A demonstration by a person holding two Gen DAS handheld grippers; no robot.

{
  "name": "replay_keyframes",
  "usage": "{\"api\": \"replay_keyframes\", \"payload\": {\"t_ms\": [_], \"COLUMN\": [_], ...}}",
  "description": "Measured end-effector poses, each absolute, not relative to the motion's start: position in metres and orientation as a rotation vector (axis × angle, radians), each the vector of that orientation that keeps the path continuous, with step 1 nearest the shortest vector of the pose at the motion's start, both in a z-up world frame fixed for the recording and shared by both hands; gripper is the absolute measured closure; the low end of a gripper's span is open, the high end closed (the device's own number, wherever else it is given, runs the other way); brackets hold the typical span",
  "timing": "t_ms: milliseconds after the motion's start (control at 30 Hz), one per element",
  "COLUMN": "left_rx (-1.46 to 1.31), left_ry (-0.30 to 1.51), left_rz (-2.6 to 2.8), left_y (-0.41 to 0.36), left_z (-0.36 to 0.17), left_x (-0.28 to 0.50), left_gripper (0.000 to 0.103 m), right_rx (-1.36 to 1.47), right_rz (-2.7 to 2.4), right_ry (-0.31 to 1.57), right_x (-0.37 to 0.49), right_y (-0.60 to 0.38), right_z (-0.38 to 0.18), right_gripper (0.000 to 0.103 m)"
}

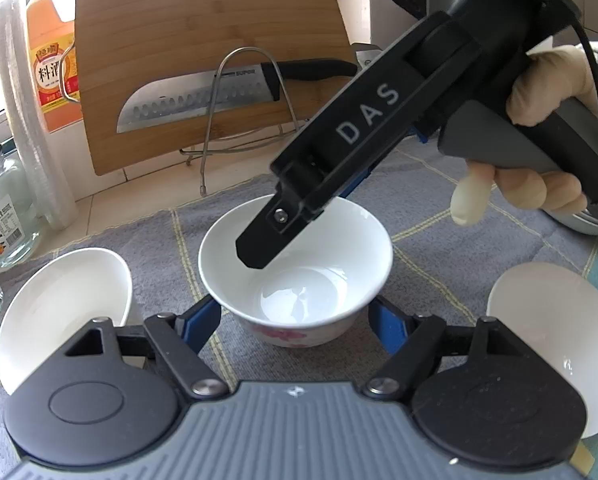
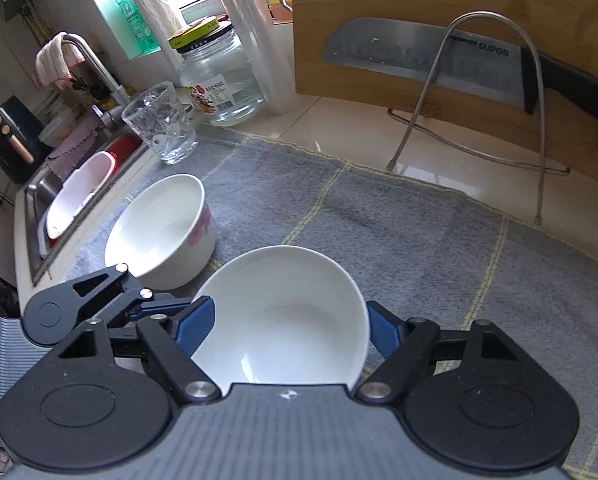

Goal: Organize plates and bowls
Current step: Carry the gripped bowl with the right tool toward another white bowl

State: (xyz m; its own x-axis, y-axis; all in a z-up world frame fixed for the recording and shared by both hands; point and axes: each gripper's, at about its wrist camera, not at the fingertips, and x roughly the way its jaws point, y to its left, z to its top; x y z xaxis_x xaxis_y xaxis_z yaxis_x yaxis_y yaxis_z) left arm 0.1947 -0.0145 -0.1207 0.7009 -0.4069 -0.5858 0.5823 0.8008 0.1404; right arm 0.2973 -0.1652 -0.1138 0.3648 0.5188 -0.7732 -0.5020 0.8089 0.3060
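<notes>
Between the blue pads (image 1: 201, 322) sits a white bowl (image 1: 295, 264) with pink flowers; beneath it, a grey mat (image 1: 163, 240) with yellow grid lines.

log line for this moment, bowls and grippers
left gripper: open, flowered bowl between fingers | right gripper: open, white bowl between fingers | bowls not stacked

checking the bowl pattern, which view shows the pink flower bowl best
Left wrist view: the pink flower bowl sits centred, interior and flower print visible. Right wrist view shows it off to the left, print only along its side.
</notes>
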Motion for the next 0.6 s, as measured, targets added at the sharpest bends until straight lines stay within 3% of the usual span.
{"api": "replay_keyframes", "payload": {"t_ms": [600], "left_rx": [0.353], "left_ry": [0.573], "left_rz": [-0.575], "left_y": [-0.0186], "left_z": [-0.1198], "left_x": [0.1930], "left_gripper": [0.022], "right_rx": [0.047], "right_rz": [0.659], "right_ry": [1.019], "right_x": [0.2932], "right_y": [-0.1716], "right_z": [-0.1113], "right_gripper": [0.018]}}
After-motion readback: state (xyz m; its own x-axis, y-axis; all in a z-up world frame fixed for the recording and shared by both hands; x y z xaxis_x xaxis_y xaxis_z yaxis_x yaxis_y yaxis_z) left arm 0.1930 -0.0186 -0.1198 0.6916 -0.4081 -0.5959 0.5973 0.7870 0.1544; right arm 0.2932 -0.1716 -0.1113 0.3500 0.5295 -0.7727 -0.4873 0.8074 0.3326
